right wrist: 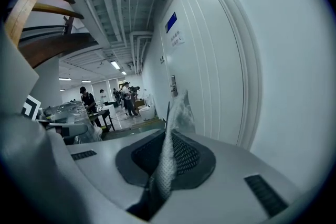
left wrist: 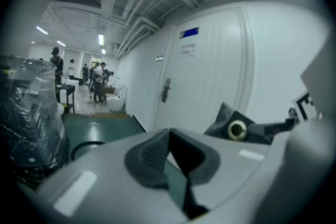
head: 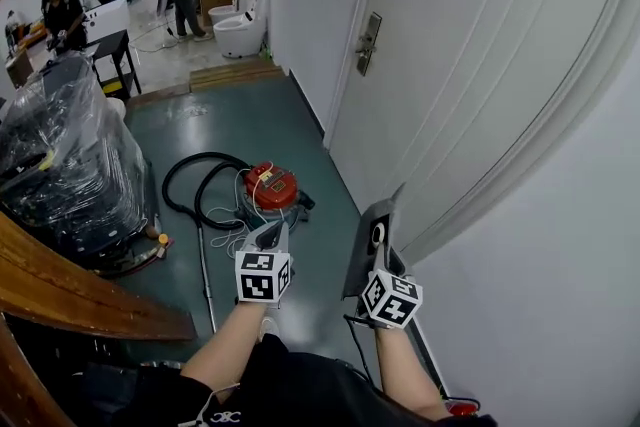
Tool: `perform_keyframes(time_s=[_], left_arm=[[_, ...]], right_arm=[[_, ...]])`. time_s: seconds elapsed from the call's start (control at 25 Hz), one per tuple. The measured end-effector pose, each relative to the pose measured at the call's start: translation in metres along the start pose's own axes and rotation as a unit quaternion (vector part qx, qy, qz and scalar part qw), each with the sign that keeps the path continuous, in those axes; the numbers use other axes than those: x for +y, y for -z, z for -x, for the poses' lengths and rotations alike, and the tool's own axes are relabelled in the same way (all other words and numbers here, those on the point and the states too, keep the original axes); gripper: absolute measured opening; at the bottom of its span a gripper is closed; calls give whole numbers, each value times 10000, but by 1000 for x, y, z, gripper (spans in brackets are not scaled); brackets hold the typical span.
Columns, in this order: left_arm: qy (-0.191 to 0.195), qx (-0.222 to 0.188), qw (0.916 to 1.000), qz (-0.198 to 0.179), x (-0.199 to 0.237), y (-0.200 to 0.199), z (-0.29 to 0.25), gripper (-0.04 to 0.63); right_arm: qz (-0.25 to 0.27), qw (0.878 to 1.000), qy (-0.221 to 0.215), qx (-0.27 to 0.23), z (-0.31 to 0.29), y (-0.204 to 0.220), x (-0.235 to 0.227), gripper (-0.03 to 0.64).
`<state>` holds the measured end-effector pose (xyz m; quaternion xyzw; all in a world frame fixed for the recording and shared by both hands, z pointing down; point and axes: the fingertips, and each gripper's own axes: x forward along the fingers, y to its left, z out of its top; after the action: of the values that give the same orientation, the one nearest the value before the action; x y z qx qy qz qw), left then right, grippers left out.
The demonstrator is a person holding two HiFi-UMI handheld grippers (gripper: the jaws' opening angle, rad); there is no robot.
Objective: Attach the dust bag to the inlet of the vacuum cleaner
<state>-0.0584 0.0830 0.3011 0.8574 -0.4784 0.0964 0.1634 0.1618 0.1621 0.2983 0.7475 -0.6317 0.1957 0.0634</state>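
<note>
The red canister vacuum cleaner (head: 270, 185) sits on the green floor ahead, with its black hose (head: 190, 177) looped to its left. My right gripper (head: 386, 263) is shut on the grey dust bag (head: 368, 245), which hangs upright beside the door and shows a white-ringed round opening (head: 378, 233). In the right gripper view the bag's woven edge (right wrist: 170, 134) stands pinched between the pads of my right gripper (right wrist: 160, 176). My left gripper (head: 268, 235) is held over the floor short of the vacuum, shut with nothing in it. In the left gripper view, the bag (left wrist: 236, 127) lies right of my left gripper (left wrist: 176, 165).
A white door (head: 470, 65) and wall run along the right. A plastic-wrapped stack (head: 60, 165) and a wooden stair rail (head: 70, 285) close off the left. A metal wand (head: 205, 275) lies on the floor near the vacuum. Several people and toilets (head: 240, 30) are far down the corridor.
</note>
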Motion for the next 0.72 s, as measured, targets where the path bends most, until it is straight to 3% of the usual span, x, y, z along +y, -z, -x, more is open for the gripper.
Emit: perform_keyframes(time_s=[0.36,0.72], left_arm=[[-24,337,9993,154,101,-2,-63,-2],[103,1168,9930,-129,138,47,-127,0]], right_arm=[[47,9996,220,156,-83,-15,39,21],[-12,9969,282,734,-152,19,36,21]])
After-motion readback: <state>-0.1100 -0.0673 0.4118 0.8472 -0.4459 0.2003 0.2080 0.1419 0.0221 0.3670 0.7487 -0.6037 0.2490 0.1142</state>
